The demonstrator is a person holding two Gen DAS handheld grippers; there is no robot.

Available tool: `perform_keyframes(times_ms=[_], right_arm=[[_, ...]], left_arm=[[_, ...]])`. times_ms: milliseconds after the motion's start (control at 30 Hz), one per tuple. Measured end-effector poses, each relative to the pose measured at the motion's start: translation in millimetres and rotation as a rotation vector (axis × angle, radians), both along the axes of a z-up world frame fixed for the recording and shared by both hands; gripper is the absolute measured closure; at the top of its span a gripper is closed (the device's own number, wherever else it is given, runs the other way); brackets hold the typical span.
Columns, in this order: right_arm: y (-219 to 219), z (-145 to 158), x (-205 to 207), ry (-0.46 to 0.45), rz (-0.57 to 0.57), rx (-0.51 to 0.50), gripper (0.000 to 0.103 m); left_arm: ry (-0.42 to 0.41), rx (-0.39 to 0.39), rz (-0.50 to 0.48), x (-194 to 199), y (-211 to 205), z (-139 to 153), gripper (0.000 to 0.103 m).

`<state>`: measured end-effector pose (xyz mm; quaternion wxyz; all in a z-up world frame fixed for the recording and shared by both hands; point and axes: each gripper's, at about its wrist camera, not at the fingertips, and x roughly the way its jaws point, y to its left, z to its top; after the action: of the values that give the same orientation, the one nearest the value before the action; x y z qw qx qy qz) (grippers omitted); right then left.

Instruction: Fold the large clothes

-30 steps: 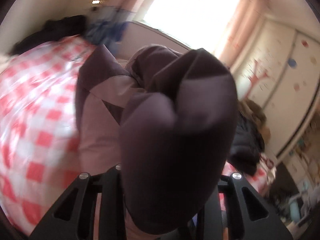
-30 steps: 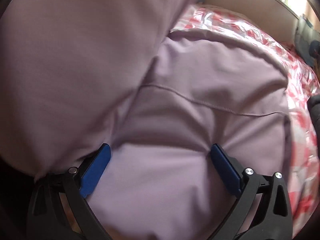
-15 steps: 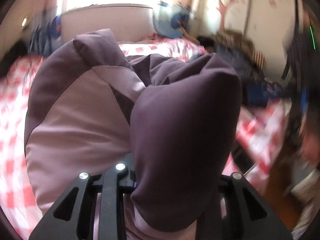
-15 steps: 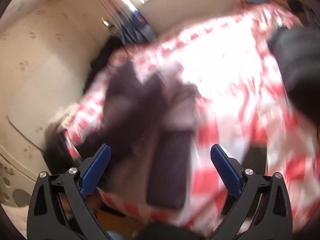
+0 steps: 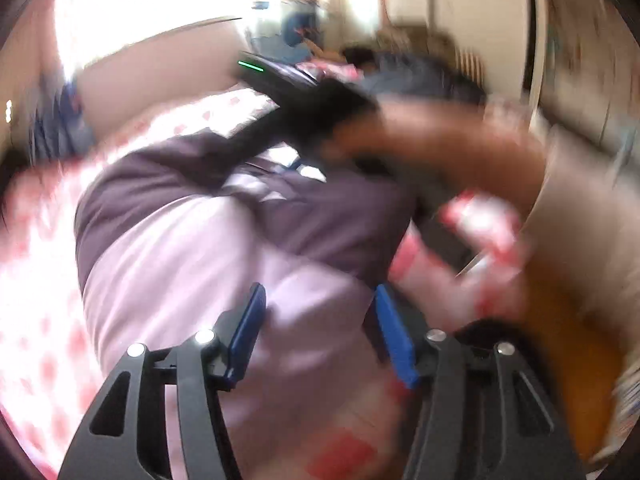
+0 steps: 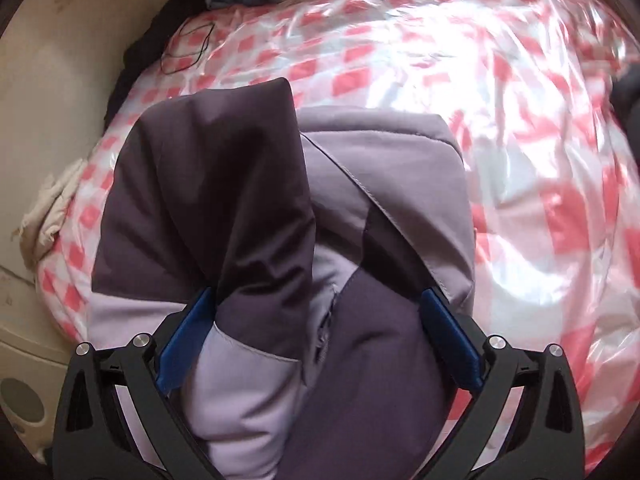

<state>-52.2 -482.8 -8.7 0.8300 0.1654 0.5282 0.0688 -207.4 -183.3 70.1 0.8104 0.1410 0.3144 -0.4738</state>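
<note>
The two-tone purple jacket (image 6: 280,264) lies bundled on the red-checked bed cover (image 6: 520,160); the right gripper (image 6: 320,336) stands spread wide above it, pads clear of the cloth; the left gripper (image 5: 320,332) is opening over the lilac panel, nothing clamped, though blur hides detail.

I see the jacket (image 6: 280,208) as matt, padded cloth, smooth between stitched seams. The checked sheet (image 6: 500,128) under it, from twelve to four o'clock, looks glossy and crinkled like plastic film. My gripper pads (image 6: 450,338) look like matt blue plastic on black frames with shiny metal screws.
</note>
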Motion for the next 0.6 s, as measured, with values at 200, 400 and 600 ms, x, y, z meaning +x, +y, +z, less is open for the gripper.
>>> perform_keyframes(times_ms=[200,400,600], right_arm=[[3,22,-3,0.007,0.013,-0.091,0.007],[18,-5,-38,0.060,0.038,-0.330,0.007],[11,-13,-53,0.056,-0.021,-0.301,0.007]], left_arm=[[0.183,-0.154,0.207,110,36,15,0.036],[0.243,-0.035,0.133,126,6,-38,0.034],[0.350,-0.231,0.379,169,91,-6,0.008]])
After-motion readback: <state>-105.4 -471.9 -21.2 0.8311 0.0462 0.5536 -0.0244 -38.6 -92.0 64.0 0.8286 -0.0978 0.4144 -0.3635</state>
